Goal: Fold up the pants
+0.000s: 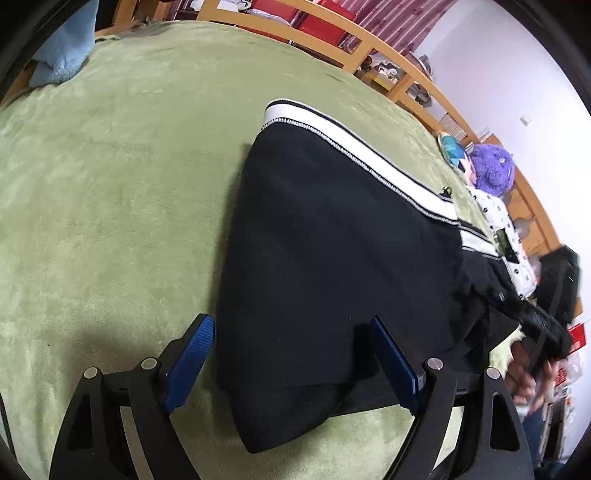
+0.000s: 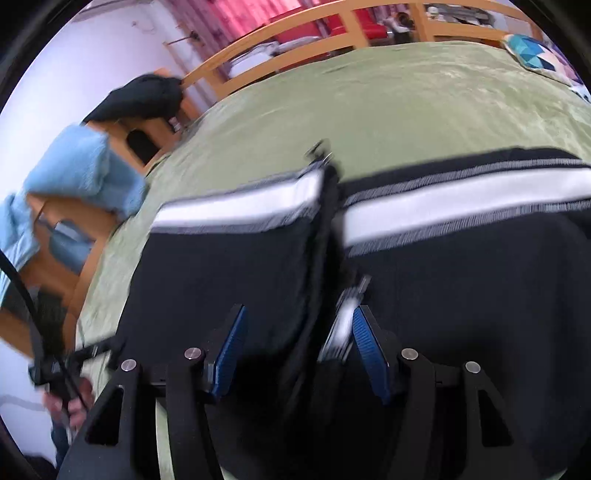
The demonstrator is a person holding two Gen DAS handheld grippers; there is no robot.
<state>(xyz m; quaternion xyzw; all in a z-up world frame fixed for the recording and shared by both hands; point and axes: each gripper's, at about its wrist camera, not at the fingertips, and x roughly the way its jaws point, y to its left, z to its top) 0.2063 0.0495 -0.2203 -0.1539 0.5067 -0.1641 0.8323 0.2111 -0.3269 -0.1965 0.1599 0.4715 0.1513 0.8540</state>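
Blue fingers [image 1: 199, 354] of the left gripper [image 1: 291, 360] stand apart, straddling the near folded corner of the black pants [image 1: 332, 240] on the green bed [image 1: 110, 184]. Right gripper [image 2: 297, 350] likewise gapes over them; white stripe [image 2: 461, 199] runs left-right, far side.

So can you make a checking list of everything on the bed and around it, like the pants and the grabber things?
Surface: green blanket on a bed, soft, lightly rumpled.
Job's things: black pants with white side stripe, lying folded over.
Clutter: blue fluffy cloth, purple plush, patterned cushion, spotted white cloth.
Grippers: left gripper open over the pants; right gripper open, fabric ridge between its fingers.
Cables: black strap, blurred.
Surroundings: wooden bed frame, red curtain, white wall.
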